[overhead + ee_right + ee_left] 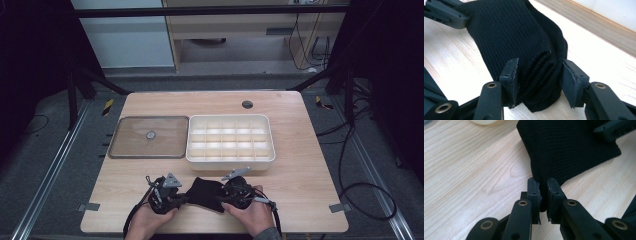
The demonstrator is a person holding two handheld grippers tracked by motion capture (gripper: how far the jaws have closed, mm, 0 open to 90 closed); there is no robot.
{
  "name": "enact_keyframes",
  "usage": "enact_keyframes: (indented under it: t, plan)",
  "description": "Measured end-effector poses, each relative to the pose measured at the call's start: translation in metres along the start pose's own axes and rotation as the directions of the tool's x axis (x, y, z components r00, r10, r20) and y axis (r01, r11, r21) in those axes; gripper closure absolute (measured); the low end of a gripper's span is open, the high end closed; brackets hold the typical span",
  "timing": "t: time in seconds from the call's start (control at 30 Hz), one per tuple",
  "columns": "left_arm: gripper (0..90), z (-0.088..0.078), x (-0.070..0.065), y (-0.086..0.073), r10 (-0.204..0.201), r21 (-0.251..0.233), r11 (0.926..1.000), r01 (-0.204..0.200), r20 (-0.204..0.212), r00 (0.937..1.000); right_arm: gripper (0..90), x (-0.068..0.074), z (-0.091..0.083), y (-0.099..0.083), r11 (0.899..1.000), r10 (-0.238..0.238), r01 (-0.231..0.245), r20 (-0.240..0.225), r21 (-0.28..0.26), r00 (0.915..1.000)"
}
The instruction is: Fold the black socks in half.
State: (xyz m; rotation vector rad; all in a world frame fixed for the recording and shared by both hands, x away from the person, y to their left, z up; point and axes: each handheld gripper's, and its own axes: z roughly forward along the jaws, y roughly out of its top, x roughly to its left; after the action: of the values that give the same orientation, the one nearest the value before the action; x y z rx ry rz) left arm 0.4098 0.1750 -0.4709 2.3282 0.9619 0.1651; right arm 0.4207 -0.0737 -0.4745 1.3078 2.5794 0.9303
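left gripper [543, 192] at the bottom, two black fingers [534, 195] rising from it and pinched tight on a thin edge of a black knitted cloth [566, 150]. above the pinch, spreading up and to the right across the pale wooden desk [474, 177], ribbed weave plain to see. at the upper right corner, lying on the cloth, a black finger of the other gripper [614, 130]. at the top edge toward the left, a rounded cream corner of a tray [484, 122], well apart from the cloth. brass pins showing on the linkage arms below.
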Motion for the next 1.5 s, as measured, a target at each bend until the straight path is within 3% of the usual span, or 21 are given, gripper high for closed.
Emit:
enact_keyframes:
  t: [0.13, 0.3, 0.47, 0.53, 0.63, 0.77, 0.83, 1.03, 1.17, 1.3, 1.5]
  plan:
    - [82.5, -0.004, 0.0, -0.003, 0.007, 0.009, 0.9999, -0.007, -0.008, 0.9999, 56.9, 0.004, -0.001, 0.0, 1.0, 0.001, -0.001, -0.03, -0.002, 0.9995]
    - [80.5, -0.01, 0.004, -0.005, -0.007, -0.012, 0.9999, 0.007, 0.003, 1.0, 65.1, 0.005, 0.003, 0.003, 1.0, -0.005, 0.006, -0.053, 0.006, 0.9986]
    - [62.0, -0.026, 0.006, -0.009, -0.034, -0.11, 0.9935, 0.031, -0.024, 0.9991, 68.6, 0.006, 0.006, 0.005, 0.999, -0.026, 0.027, -0.058, 0.017, 0.998]
    - [56.9, -0.03, 0.005, -0.01, -0.026, -0.132, 0.9911, 0.023, -0.025, 0.9994, 68.7, 0.008, 0.006, 0.005, 0.999, -0.034, 0.034, -0.053, 0.016, 0.998]
    - [54.9, -0.028, 0.004, -0.013, -0.015, -0.118, 0.9929, 0.011, -0.031, 0.9994, 68.9, 0.009, 0.007, 0.006, 0.999, -0.035, 0.036, -0.057, 0.019, 0.9977]
    - [52.6, -0.018, 0.009, -0.017, -0.035, -0.077, 0.9964, 0.035, -0.001, 0.9994, 69.0, 0.013, 0.009, 0.007, 0.999, -0.048, 0.05, -0.064, 0.022, 0.9968]
    - [54.3, -0.016, 0.011, -0.019, -0.055, -0.075, 0.9956, 0.057, 0.019, 0.9983, 69.0, 0.014, 0.009, 0.008, 0.998, -0.054, 0.056, -0.069, 0.027, 0.9961]
    - [58.0, -0.012, 0.014, -0.02, -0.052, -0.041, 0.9977, 0.053, 0.023, 0.9984, 69.0, 0.014, 0.008, 0.007, 0.998, -0.059, 0.061, -0.07, 0.028, 0.9958]
    - [70.7, -0.008, 0.015, -0.021, -0.05, -0.01, 0.9987, 0.05, 0.039, 0.998, 69.1, 0.016, 0.008, 0.007, 0.998, -0.057, 0.059, -0.069, 0.026, 0.996]
    - [80.5, -0.005, 0.017, -0.02, -0.071, -0.021, 0.9972, 0.072, 0.047, 0.9964, 69.1, 0.016, 0.009, 0.007, 0.998, -0.059, 0.06, -0.068, 0.024, 0.9959]
    - [82.2, -0.012, 0.016, -0.018, -0.053, -0.037, 0.9978, 0.054, 0.026, 0.9982, 69.5, 0.017, 0.011, 0.008, 0.998, -0.066, 0.067, -0.062, 0.016, 0.9959]
